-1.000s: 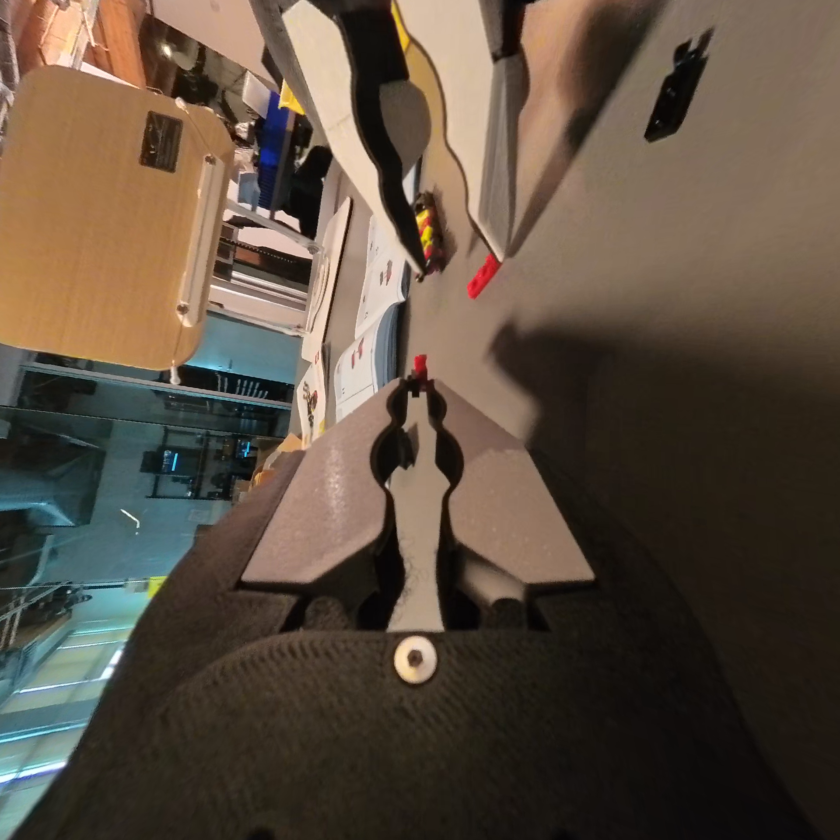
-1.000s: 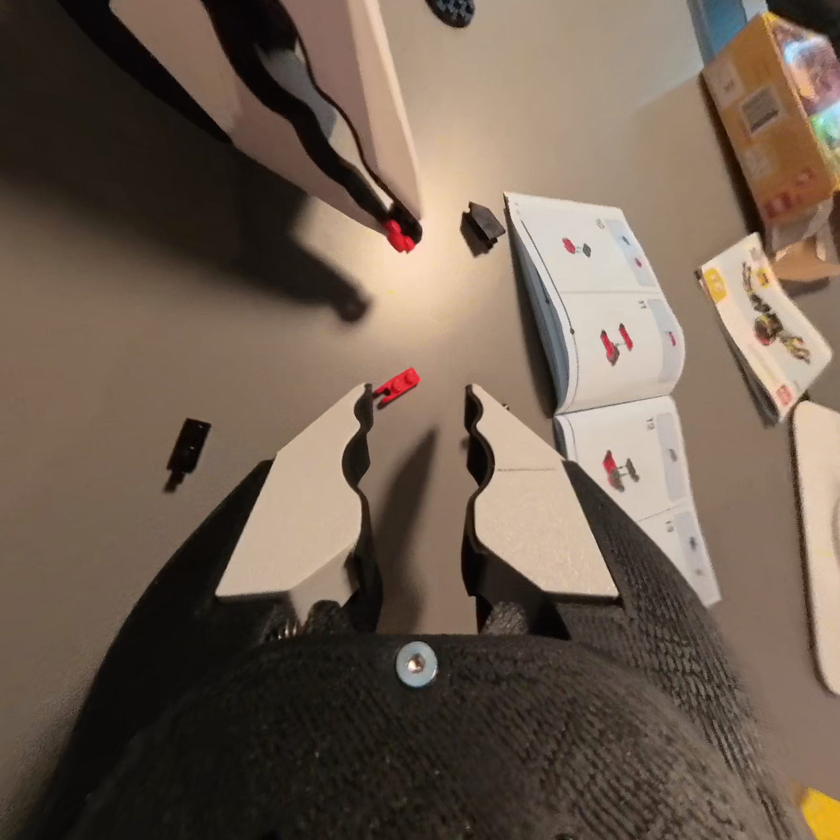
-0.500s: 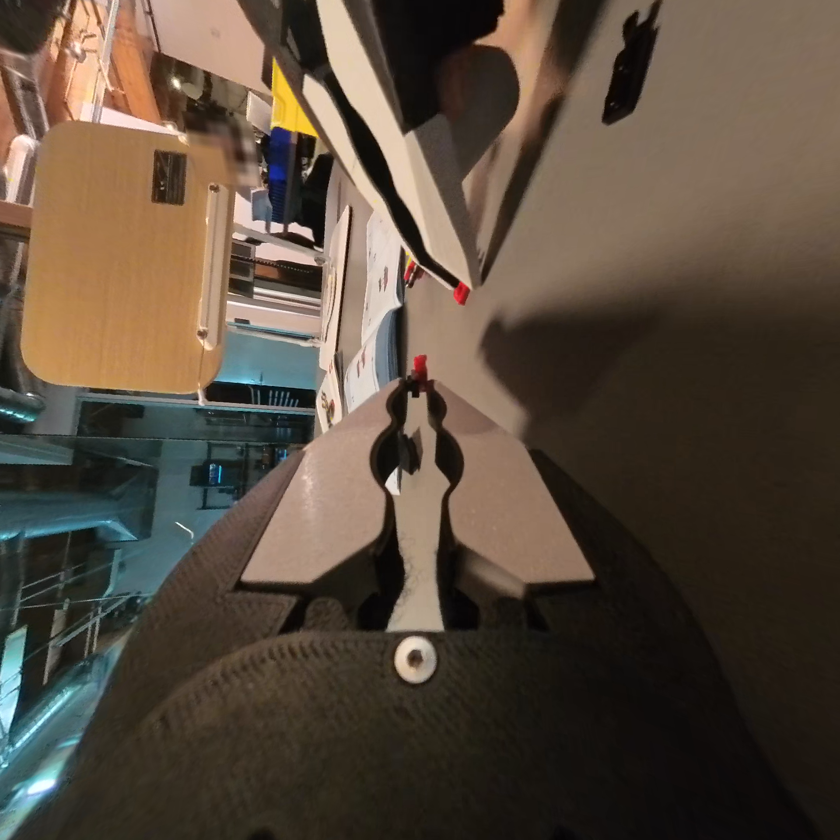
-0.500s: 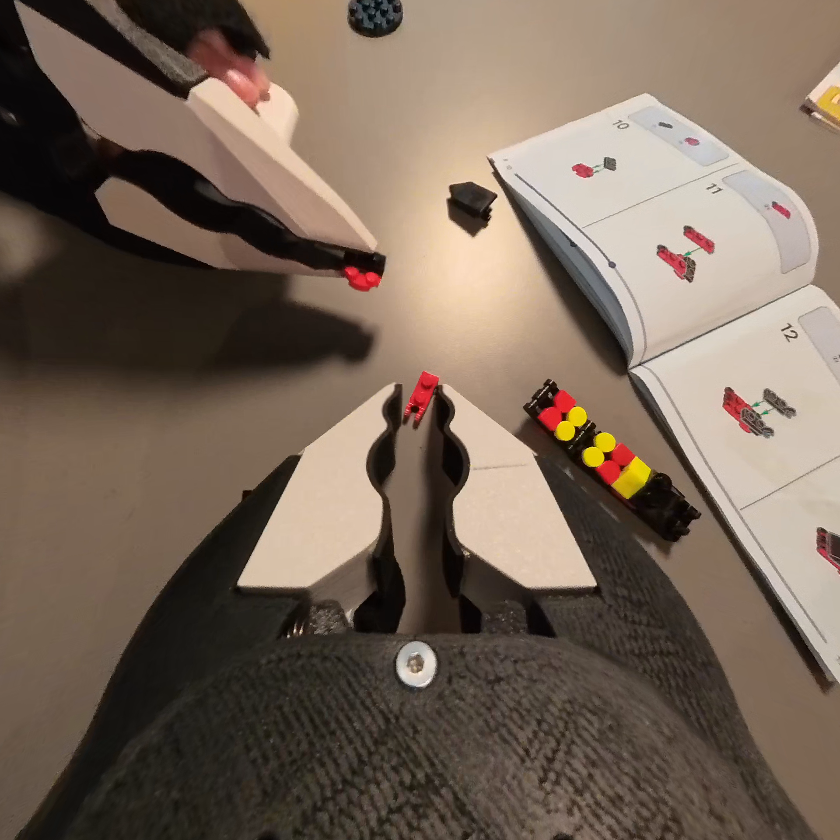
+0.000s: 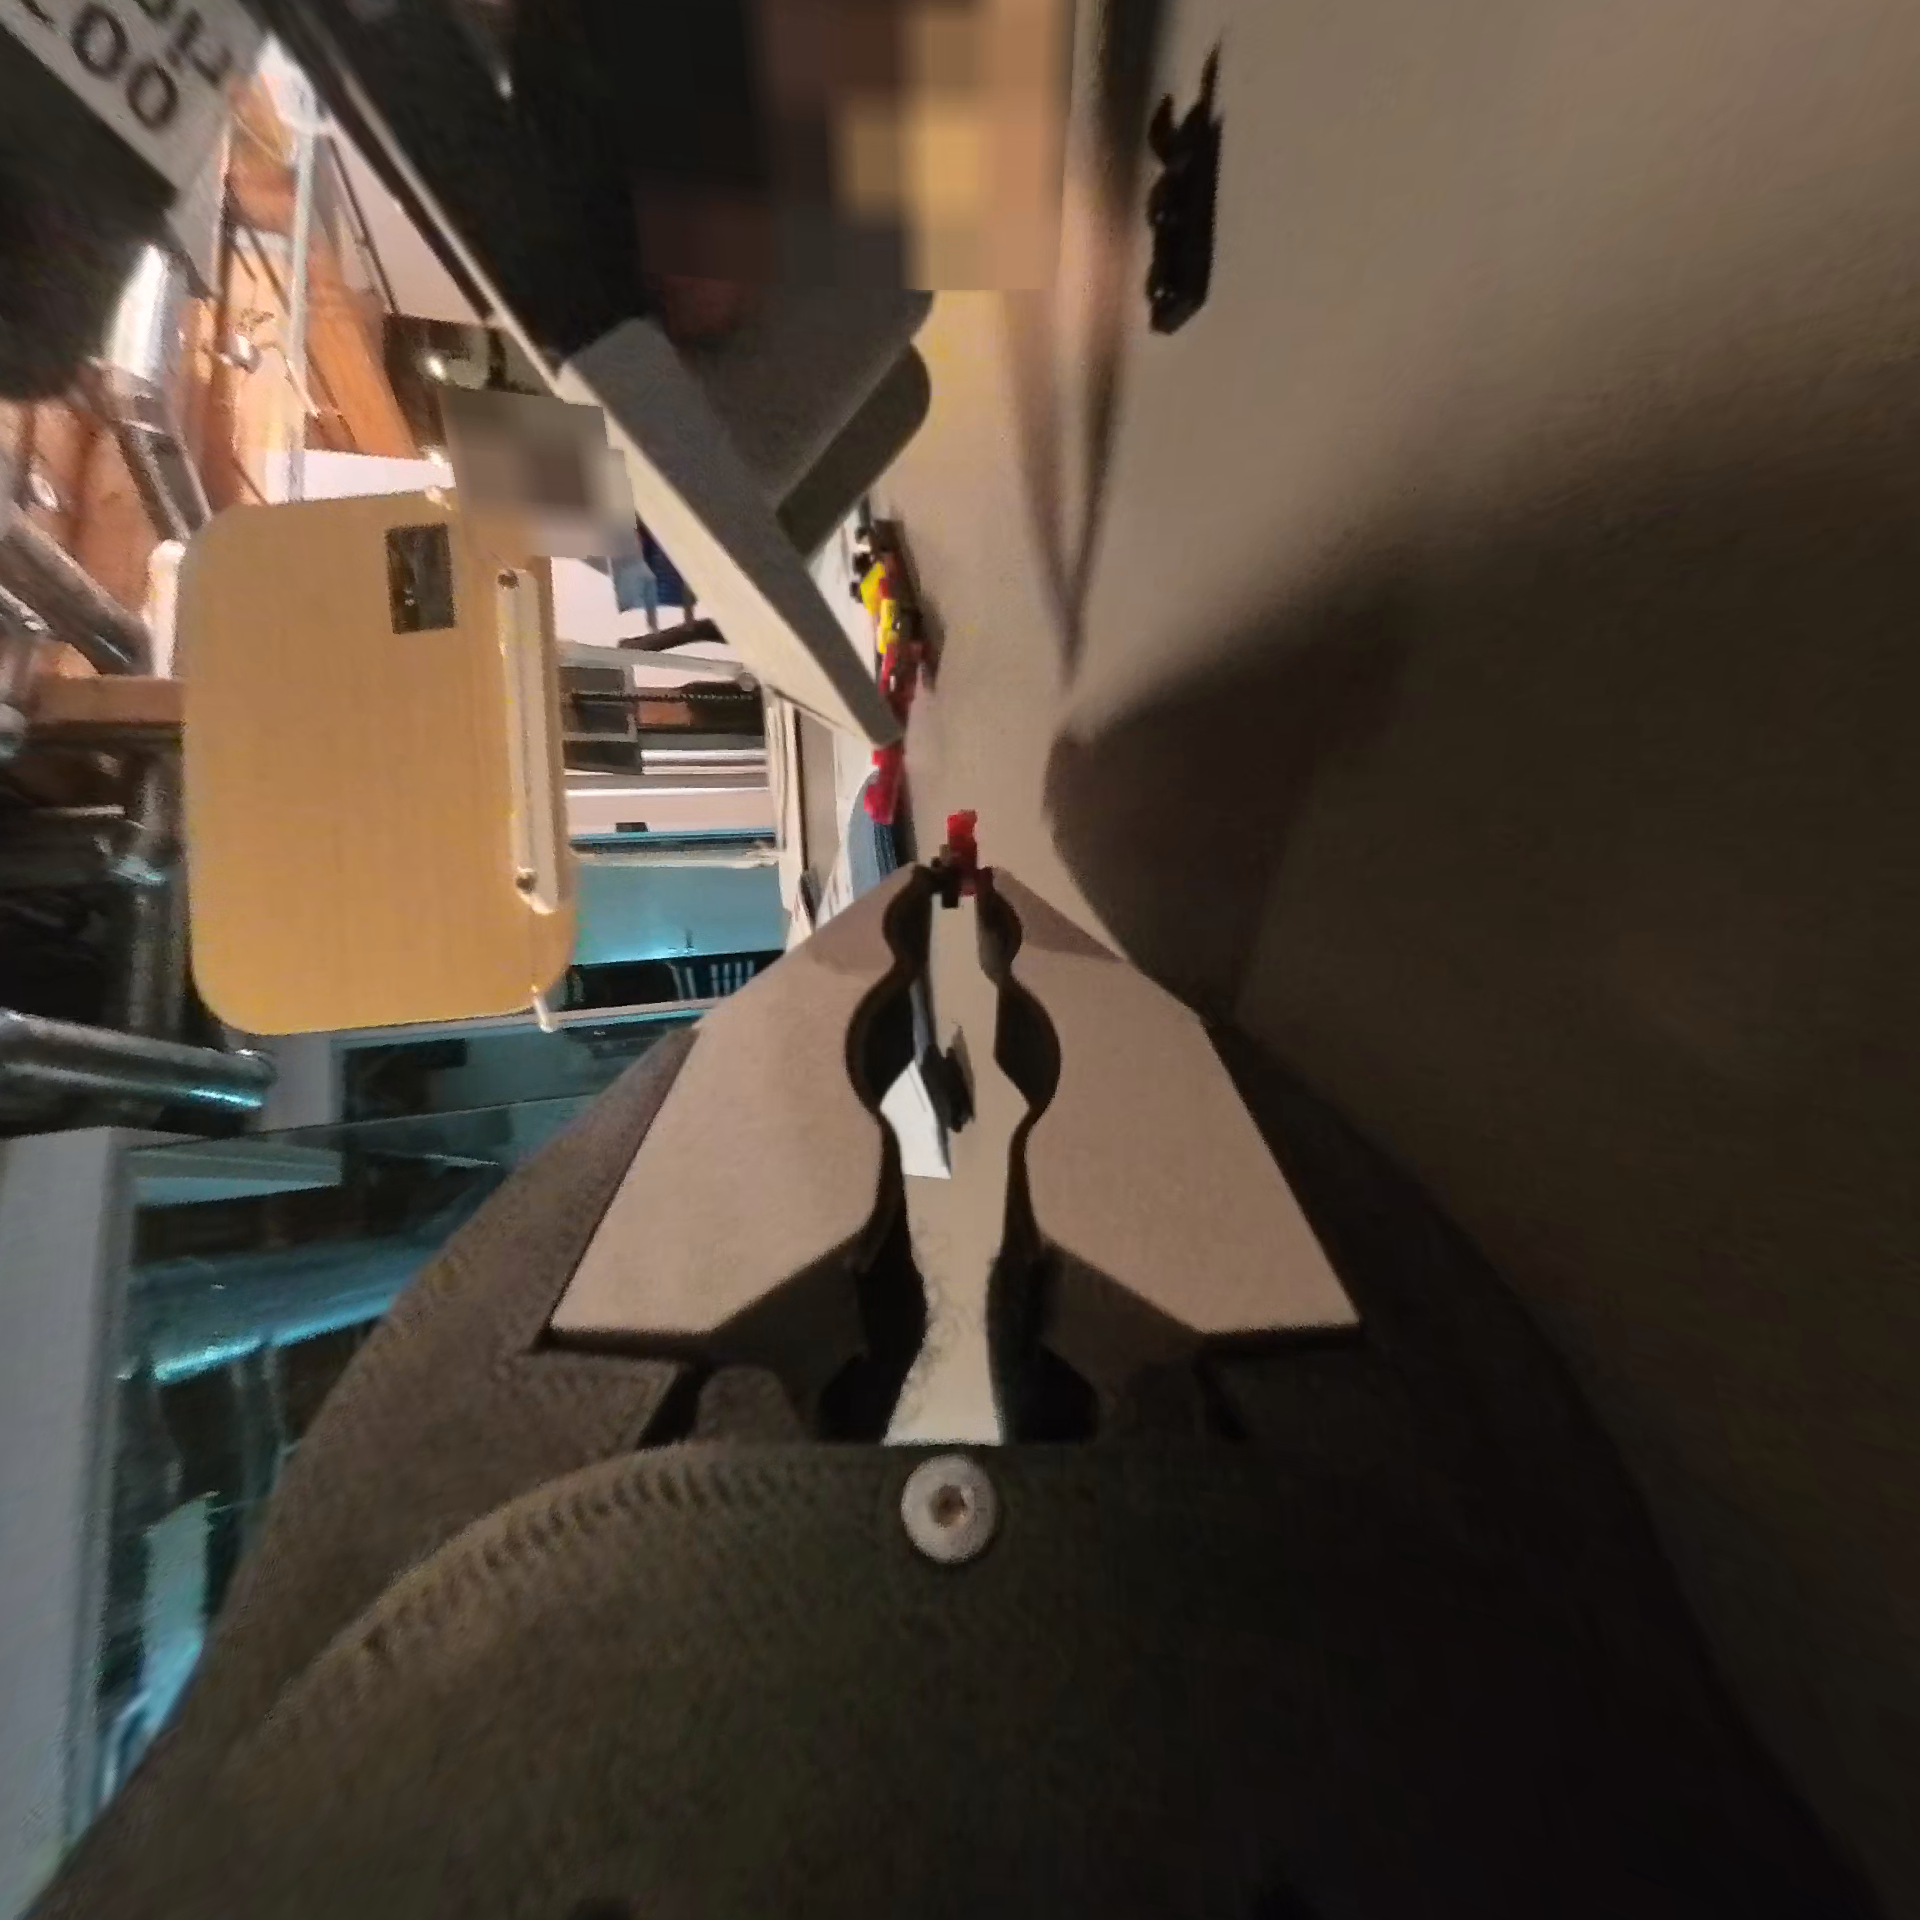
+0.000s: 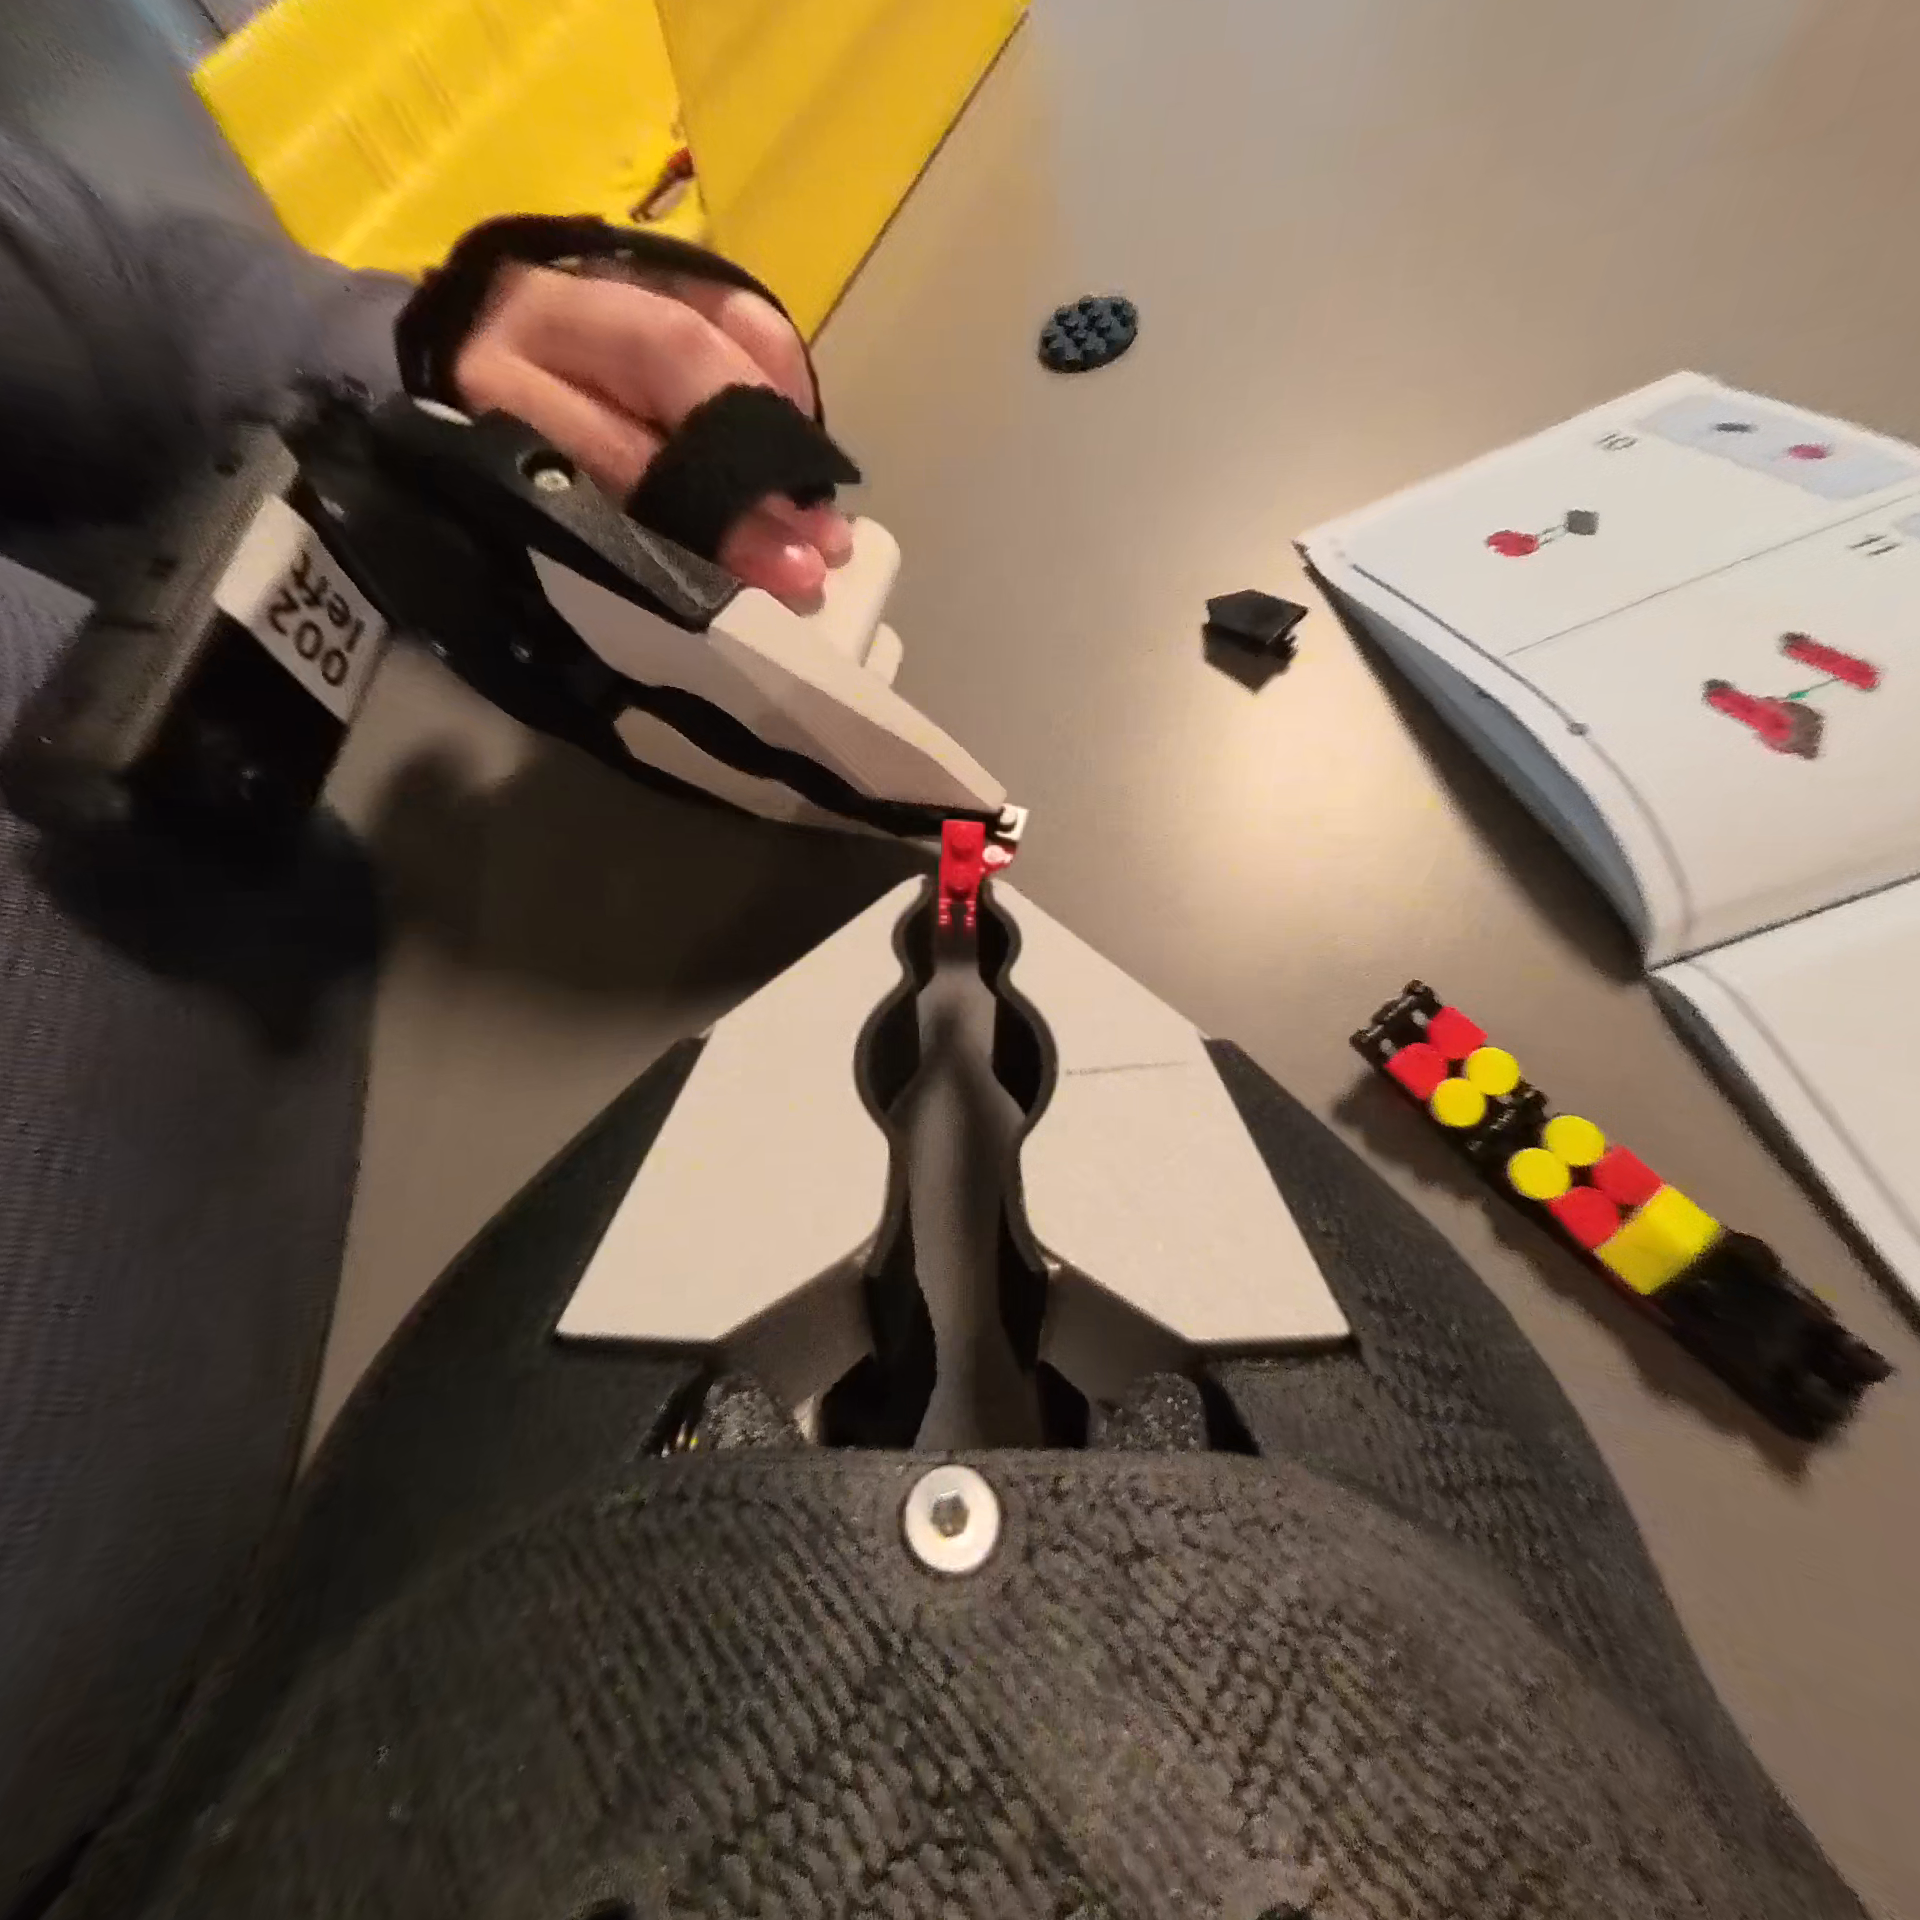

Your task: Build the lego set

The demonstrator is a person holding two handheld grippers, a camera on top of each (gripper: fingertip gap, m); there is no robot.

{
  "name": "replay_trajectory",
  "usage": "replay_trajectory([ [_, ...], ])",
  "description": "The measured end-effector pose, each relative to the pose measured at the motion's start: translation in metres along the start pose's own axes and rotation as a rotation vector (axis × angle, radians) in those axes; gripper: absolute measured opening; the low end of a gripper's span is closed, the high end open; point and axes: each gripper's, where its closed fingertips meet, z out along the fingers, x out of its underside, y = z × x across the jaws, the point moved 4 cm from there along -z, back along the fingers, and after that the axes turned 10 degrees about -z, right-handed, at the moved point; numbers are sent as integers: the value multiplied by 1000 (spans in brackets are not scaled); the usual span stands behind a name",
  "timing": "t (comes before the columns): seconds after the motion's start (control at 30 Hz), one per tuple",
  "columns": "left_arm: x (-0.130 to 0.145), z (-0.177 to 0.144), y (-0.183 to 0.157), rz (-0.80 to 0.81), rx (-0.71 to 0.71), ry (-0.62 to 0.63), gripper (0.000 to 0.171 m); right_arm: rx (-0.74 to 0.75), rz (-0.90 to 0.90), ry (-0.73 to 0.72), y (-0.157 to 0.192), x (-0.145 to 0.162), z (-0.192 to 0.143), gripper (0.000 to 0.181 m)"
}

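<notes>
- Right tongs [image 6: 957, 902], pale grey wedge-shaped plastic with wavy inner edges, clamped on a small red studded plastic lego plate [image 6: 958, 871] raised above the smooth matte grey-brown bench [image 6: 1351, 260].
- Left tongs [image 6: 1003, 821], same grey wedges on a black frame, pinched on a tiny red and black lego piece [image 5: 961, 847] (shape hard to make out), tip just beside the red plate.
- Long black lego strip topped with round yellow and red studs [image 6: 1558, 1174] lying flat on the bench to the right.
- Open white paper instruction booklet [image 6: 1662, 675] beyond it; small black angular brick [image 6: 1252, 620] and dark round studded plate [image 6: 1087, 332] lying apart.
</notes>
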Motion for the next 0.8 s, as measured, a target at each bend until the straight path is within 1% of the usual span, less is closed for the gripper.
replay_trajectory([
  [0.1,-3,0,-1,26,-3,-8,8,-12,39,8,-1,3,4,5],
  [0.33,-4,0,-2,34,8,-1,8,30,57,68,-6,11,7,4],
  [0.43,-5,1,-3,40,15,-2,8,14,67,67,-4,11,8,4],
  [0.8,-7,2,-6,68,45,27,8,12,53,131,-2,16,10,4],
])
